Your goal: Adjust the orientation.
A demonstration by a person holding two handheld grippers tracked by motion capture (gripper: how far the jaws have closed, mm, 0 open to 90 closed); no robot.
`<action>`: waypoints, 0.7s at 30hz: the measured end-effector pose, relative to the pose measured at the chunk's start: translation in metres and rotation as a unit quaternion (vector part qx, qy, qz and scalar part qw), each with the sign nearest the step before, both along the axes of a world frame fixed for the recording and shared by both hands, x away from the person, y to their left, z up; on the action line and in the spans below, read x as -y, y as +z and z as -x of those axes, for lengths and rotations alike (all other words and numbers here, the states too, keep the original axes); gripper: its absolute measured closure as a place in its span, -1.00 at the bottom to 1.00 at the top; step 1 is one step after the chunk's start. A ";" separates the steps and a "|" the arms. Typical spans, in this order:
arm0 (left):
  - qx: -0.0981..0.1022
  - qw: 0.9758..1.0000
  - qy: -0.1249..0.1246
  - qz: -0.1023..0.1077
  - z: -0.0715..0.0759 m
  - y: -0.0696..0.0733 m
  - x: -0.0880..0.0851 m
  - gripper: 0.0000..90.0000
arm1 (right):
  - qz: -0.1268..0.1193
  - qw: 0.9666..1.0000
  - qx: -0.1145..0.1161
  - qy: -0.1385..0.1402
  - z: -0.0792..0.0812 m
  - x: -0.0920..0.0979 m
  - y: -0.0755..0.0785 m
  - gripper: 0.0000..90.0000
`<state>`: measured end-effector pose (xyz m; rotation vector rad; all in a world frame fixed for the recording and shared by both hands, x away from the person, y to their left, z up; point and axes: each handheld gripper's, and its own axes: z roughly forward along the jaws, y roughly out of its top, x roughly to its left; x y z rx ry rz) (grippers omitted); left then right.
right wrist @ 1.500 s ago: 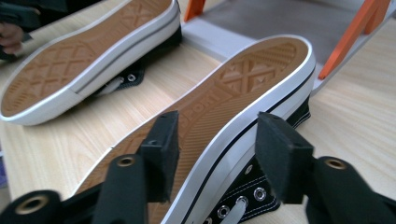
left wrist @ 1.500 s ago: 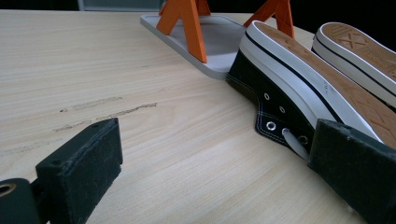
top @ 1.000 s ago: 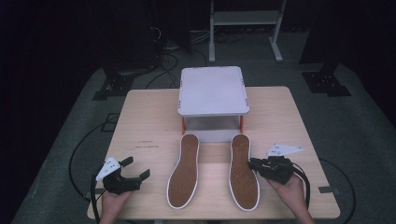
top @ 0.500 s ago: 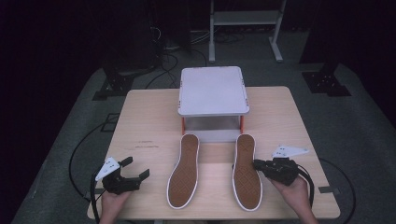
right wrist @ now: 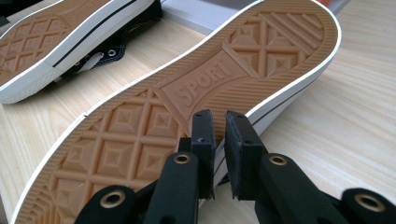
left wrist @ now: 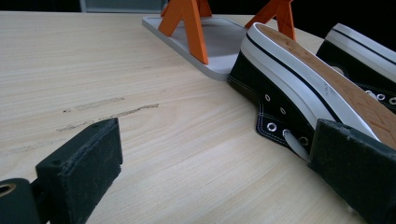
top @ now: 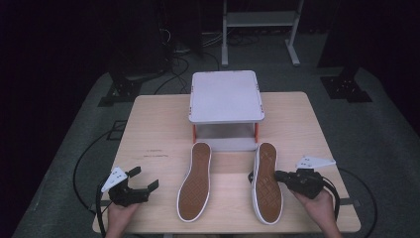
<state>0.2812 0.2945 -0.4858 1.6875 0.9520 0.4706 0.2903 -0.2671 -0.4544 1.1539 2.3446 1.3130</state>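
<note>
Two black sneakers lie sole up on the wooden table (top: pixel 158 129). The left shoe (top: pixel 194 181) lies near the middle, and the right shoe (top: pixel 266 182) is beside it. My right gripper (top: pixel 276 174) comes in from the right. Its jaws have just been closing and now pinch the white rim of the right shoe's sole (right wrist: pixel 210 70); the right gripper (right wrist: pixel 219 116) holds it at mid-length. My left gripper (top: pixel 144 177) stands open at the front left, apart from the left shoe (left wrist: pixel 299 79). Nothing lies between the left gripper's (left wrist: pixel 219 149) jaws.
A small white stand (top: pixel 225 96) with orange legs sits at the table's middle, just behind the shoes' toes; its base plate (left wrist: pixel 219 42) lies flat on the wood. Cables trail off the front edge by each hand. Dark floor and rack legs lie beyond.
The right gripper has slid to the right, taking the right shoe with it, so the gap between the shoes has widened. The left gripper and left shoe have stayed put.
</note>
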 end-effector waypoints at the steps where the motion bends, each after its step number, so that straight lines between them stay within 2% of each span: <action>1: 0.000 1.000 0.000 -0.001 0.000 0.000 0.000 -0.95 | -0.001 1.000 -0.001 -0.002 0.000 0.002 -0.001 0.82; 21: 0.002 1.000 -0.003 -0.002 0.000 0.001 0.002 -0.95 | 0.002 0.999 -0.021 -0.044 0.000 0.025 -0.014 0.76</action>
